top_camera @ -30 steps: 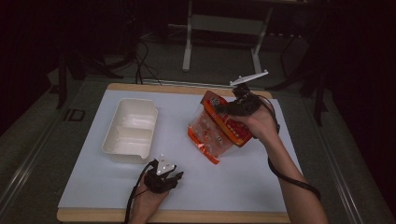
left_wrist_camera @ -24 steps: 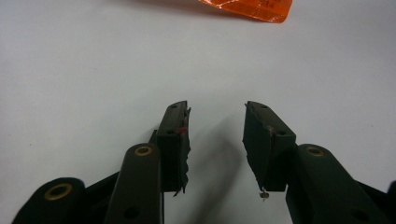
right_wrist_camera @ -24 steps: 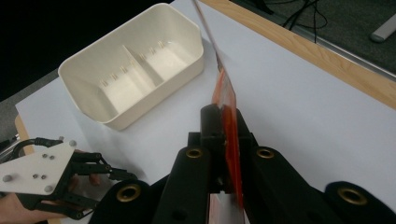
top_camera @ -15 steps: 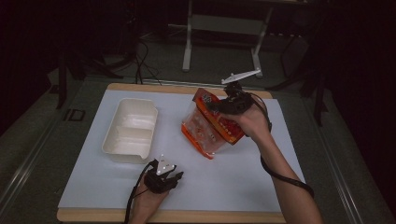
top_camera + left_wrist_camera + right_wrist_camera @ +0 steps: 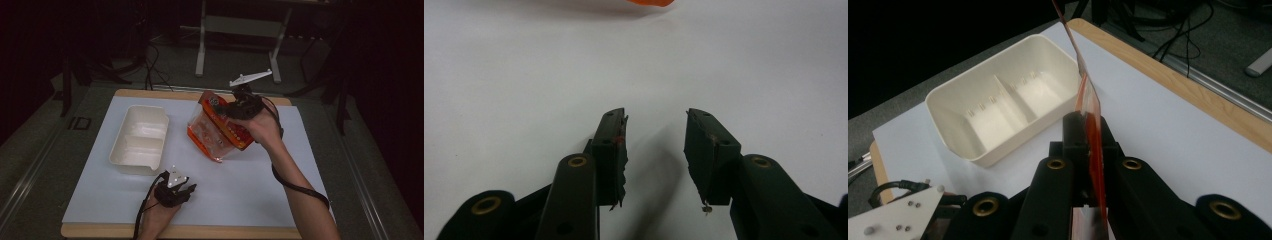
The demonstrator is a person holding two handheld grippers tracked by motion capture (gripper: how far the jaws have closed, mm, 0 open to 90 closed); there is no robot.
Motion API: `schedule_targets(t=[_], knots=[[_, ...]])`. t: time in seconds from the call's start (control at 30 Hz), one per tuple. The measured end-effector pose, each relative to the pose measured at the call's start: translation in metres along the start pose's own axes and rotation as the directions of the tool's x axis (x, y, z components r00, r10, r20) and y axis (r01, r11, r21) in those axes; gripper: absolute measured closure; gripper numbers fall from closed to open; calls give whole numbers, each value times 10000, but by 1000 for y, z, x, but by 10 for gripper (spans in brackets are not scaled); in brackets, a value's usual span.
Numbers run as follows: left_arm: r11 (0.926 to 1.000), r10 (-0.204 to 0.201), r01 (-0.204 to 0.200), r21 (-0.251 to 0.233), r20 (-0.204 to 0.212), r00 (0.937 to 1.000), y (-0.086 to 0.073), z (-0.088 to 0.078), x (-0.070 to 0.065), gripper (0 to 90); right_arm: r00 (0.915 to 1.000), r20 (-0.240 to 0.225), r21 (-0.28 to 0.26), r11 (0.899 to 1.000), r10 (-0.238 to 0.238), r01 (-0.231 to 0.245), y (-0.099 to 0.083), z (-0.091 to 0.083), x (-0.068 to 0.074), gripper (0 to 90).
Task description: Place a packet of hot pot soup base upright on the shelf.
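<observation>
— What do we have at the middle of the scene?

— We see an orange and clear plastic bag (image 5: 215, 131) held up off the white mat (image 5: 240, 190), tilted, with its lower corner hanging just over the mat's far half. In the right gripper view we look along the bag's thin edge (image 5: 1087, 102), pinched between the two black jaws.

— So the right gripper is clamped on it?

— Yes. The right gripper (image 5: 239, 107) has its jaws closed tight on the bag's upper part, and a hand is wrapped around it.

— And to the side of the bag?

— We find a cream tray (image 5: 139, 140) with two compartments lying on the mat, near the bag on its left but not touching it.

— Where is the other gripper?

— The left gripper (image 5: 173, 189) rests low at the mat's near edge, well apart from the bag. In its own view (image 5: 656, 145) the jaws stand apart with nothing between them.
</observation>
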State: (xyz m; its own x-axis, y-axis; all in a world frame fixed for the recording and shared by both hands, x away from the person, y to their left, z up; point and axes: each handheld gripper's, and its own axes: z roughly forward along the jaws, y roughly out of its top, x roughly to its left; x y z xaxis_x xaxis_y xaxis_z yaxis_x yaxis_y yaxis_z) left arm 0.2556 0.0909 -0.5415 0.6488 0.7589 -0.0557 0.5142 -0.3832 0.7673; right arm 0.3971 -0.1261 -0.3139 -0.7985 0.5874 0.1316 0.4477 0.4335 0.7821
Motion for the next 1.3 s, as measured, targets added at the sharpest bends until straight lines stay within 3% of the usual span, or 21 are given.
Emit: schedule_targets(t=[1.3], knots=[[10000,34,-35,-40,-41,10000,0,0,0,603,9993,143,-945,9949,-348,360,43,17,24,898]])
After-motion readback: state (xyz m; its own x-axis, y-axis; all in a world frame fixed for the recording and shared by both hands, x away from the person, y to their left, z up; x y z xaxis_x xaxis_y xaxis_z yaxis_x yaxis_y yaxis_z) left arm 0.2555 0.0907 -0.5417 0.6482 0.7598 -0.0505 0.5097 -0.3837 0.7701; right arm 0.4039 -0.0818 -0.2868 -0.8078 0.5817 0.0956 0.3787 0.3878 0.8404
